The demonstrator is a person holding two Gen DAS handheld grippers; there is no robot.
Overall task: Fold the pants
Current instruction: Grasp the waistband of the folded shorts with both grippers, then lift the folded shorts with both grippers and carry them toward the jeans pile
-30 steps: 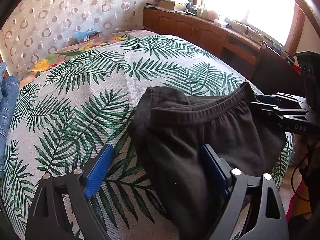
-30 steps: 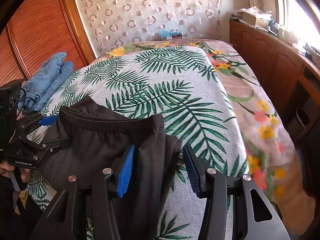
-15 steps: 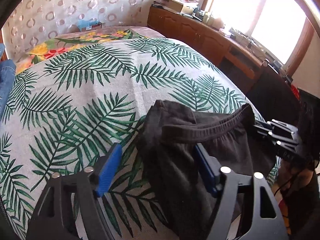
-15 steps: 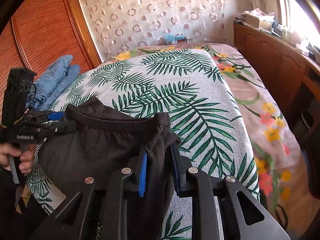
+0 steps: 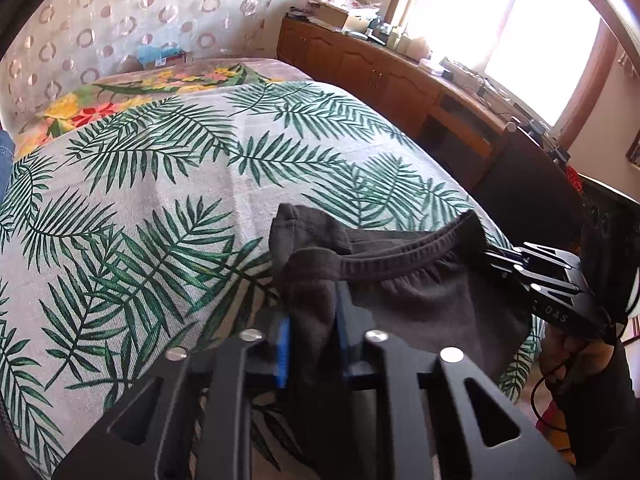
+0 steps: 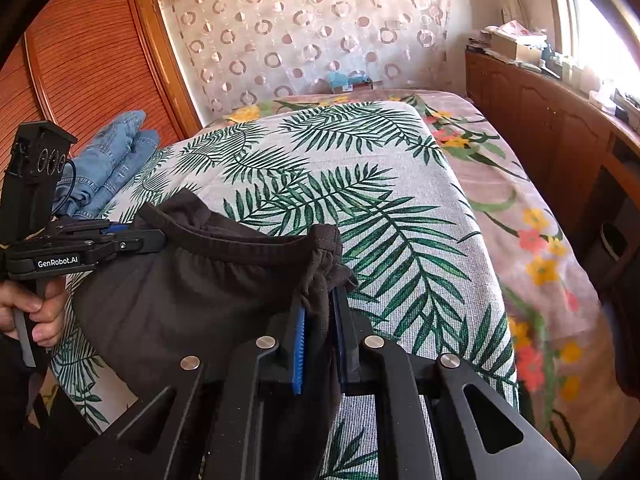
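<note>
Hanging off the near edge of the palm-print bedspread (image 6: 360,184), dark pants (image 6: 192,292), lower legs cut off below both frames. Left gripper (image 5: 310,328) pinched shut on one bunched end of the waistband, right gripper (image 6: 318,328) clamped on the other end, band stretched between them. Left hand (image 6: 36,312) curled round its handle, partly out of frame. "GenRobot.AI" readable on the left unit; "DAS" on the right. Folded jeans (image 6: 108,160) by the far left edge.

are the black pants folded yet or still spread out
Neither: the black pants hang bunched, waistband stretched between the left gripper and right gripper, both clamped on its ends above the bed.
</note>
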